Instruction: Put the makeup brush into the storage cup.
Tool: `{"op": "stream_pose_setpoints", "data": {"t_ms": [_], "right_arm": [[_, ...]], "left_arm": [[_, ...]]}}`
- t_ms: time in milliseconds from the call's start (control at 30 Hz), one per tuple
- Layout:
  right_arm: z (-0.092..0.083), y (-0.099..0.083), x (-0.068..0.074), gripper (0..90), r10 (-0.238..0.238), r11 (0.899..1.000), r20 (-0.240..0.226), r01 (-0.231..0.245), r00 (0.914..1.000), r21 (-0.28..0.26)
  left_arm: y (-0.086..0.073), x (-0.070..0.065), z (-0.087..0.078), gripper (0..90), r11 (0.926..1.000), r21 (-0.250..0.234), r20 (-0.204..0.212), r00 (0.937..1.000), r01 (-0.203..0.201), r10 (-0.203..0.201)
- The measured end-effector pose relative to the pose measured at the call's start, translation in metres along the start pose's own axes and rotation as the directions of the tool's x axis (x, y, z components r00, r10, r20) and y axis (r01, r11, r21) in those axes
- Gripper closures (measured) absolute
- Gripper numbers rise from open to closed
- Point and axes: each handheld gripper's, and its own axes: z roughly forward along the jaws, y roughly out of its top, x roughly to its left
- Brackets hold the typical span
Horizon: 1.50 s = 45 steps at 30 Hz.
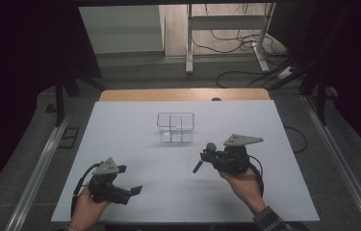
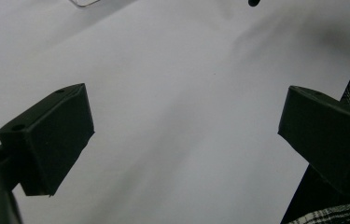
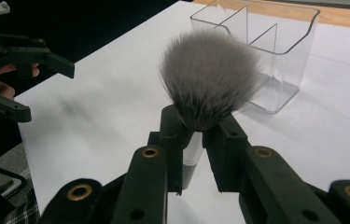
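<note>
High view: the right gripper (image 1: 206,155) sits over the white bench (image 1: 135,144), its fingers clenched on a brush (image 1: 203,159). The brush's tuft rises just past the fingertips and its dark handle slants down below them toward the bench. A clear box (image 1: 175,128) with dividers stands beyond those fingers, near but apart. The left gripper (image 1: 132,191) hangs low by the bench's near edge, well apart from the brush, its fingers released and bare.

Left gripper view: the two black fingers (image 2: 51,137) stand wide apart with bare bench between them. A corner of the box (image 2: 84,2) shows far ahead at the top edge, and a dark tip of the brush (image 2: 254,2) shows farther to the right.

Right gripper view: the fingers (image 3: 175,135) pinch the brush (image 3: 207,81) just under its grey tuft, which stands upright above them. The box (image 3: 275,51) stands just behind and to the right of the tuft, not touching it. The left gripper (image 3: 32,81) shows off to the left, its fingers released.
</note>
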Motion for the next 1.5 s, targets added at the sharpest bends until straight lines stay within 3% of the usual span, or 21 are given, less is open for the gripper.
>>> {"op": "stream_pose_setpoints", "data": {"t_ms": [167, 767, 1500], "right_arm": [[-0.001, 0.002, -0.001, 76.8, 0.003, 1.0, -0.007, -0.003, 1.0, -0.01], [-0.003, 0.009, -0.006, 76.8, 0.021, 0.999, -0.031, -0.023, 0.9993, -0.039], [-0.004, 0.025, -0.019, 76.8, 0.045, 0.997, -0.022, -0.046, 0.9987, -0.057]], "left_arm": [[-0.003, 0.002, -0.003, 3.4, 0.9998, -0.01, 0.003, 0.9998, 0.019, -0.019], [-0.011, 0.006, -0.012, 3.5, 0.9996, -0.011, -0.03, 0.9992, 0.028, -0.028], [-0.024, 0.015, -0.024, 3.4, 0.9992, -0.014, -0.085, 0.9956, 0.039, -0.04]]}}
